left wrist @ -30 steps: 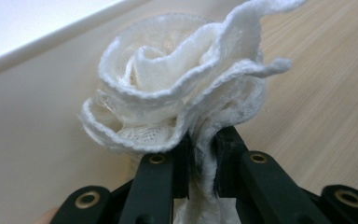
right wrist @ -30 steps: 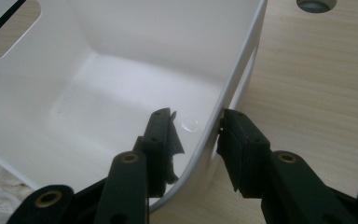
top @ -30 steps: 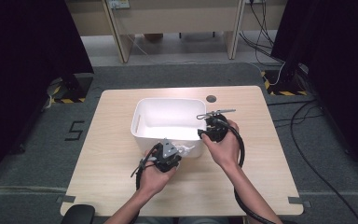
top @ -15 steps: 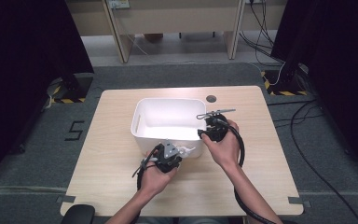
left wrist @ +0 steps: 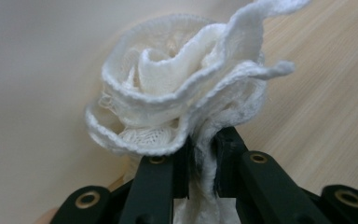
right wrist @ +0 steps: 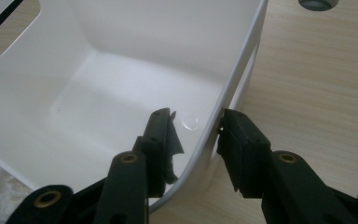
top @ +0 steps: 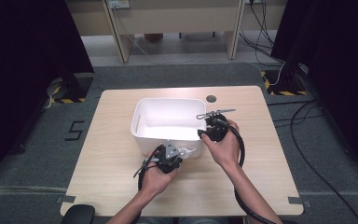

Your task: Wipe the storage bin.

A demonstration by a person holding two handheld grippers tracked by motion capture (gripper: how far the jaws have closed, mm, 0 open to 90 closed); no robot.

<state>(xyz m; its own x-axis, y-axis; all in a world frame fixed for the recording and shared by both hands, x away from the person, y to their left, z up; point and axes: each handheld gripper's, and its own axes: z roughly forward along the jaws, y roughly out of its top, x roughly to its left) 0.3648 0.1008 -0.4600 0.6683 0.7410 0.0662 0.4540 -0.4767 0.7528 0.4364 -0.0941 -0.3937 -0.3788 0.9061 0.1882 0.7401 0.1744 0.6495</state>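
My left gripper point(left wrist: 200, 154) is clamped on a bunched white cloth point(left wrist: 177, 98) that blooms just ahead of it. My right gripper point(right wrist: 198, 135) straddles the white bin's point(right wrist: 121, 70) wall; whether it pinches, I cannot tell.

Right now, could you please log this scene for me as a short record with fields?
surface: wooden table
bin: white bin, open top, stands mid-table, inside looks bare
cloth: white cloth, bunched, at the bin's near wall
left gripper: left gripper, shut on the cloth, in front of the bin
right gripper: right gripper, jaws straddle the bin's right wall, one inside and one outside; the inner pad stands off the wall
hole: round hole in the table behind the bin
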